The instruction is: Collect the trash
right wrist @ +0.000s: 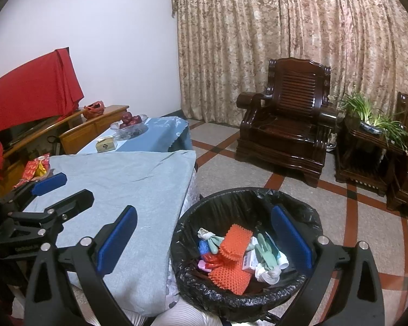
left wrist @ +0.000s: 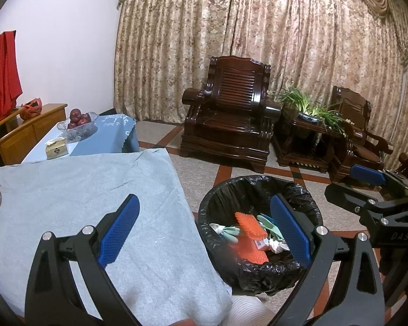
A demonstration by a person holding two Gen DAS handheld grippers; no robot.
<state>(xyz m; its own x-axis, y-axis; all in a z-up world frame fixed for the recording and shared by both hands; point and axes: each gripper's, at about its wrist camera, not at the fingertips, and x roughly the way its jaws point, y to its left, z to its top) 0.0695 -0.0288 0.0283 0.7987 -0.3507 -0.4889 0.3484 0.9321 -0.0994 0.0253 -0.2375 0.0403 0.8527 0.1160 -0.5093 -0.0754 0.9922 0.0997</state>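
A trash bin lined with a black bag (left wrist: 258, 271) (right wrist: 242, 301) stands on the floor beside the table's right edge. Inside lie orange spiky mats (left wrist: 250, 224) (right wrist: 235, 241), pale green gloves (right wrist: 266, 252), a small carton (right wrist: 249, 262) and knotted white cloth (right wrist: 266, 273). My left gripper (left wrist: 206, 231) hangs open and empty, straddling the table corner and the bin. My right gripper (right wrist: 204, 240) is likewise open and empty over the bin's left rim; it also shows at the right of the left wrist view (left wrist: 367, 179). The left gripper appears in the right wrist view (right wrist: 49, 180).
The table wears a pale blue cloth (left wrist: 81, 190) (right wrist: 127, 179); red snack packets (right wrist: 36, 168) sit at its far left. Beyond is a second table with a fruit bowl (left wrist: 77, 125) and tissue box (left wrist: 56, 149). Dark wooden armchairs (left wrist: 228, 114), a plant stand (left wrist: 307, 133), curtains behind.
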